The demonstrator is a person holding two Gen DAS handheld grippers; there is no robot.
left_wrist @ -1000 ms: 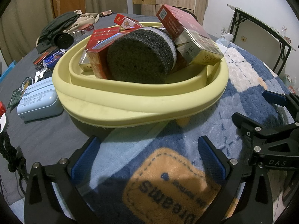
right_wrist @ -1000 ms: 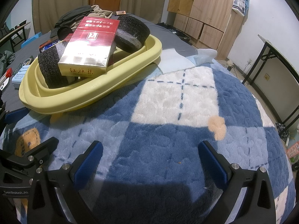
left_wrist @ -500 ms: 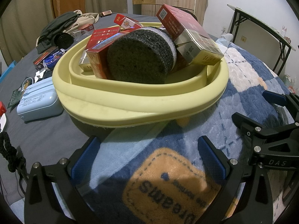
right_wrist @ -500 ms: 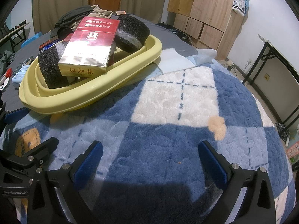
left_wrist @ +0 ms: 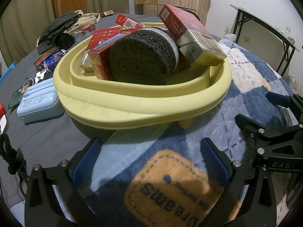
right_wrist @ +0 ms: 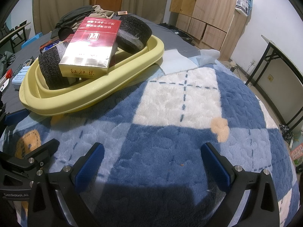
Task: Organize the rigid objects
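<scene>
A pale yellow basin (left_wrist: 144, 104) sits on the bed and shows in the right wrist view (right_wrist: 90, 94) too. It holds several red cigarette cartons (left_wrist: 193, 36), a large one on top (right_wrist: 92, 45), and black foam discs (left_wrist: 142, 60) (right_wrist: 135, 32). My left gripper (left_wrist: 149, 160) is open and empty, just in front of the basin over the blue plaid blanket (left_wrist: 170, 179). My right gripper (right_wrist: 151, 162) is open and empty over the blanket (right_wrist: 180, 98), to the right of the basin. Each gripper shows at the edge of the other's view.
A light blue case (left_wrist: 37, 104) lies left of the basin on the grey sheet. Small red packs (left_wrist: 45, 58) and dark clothes (left_wrist: 58, 26) lie behind it. Wooden cabinets (right_wrist: 214, 9) and a folding table (right_wrist: 280, 56) stand at the right.
</scene>
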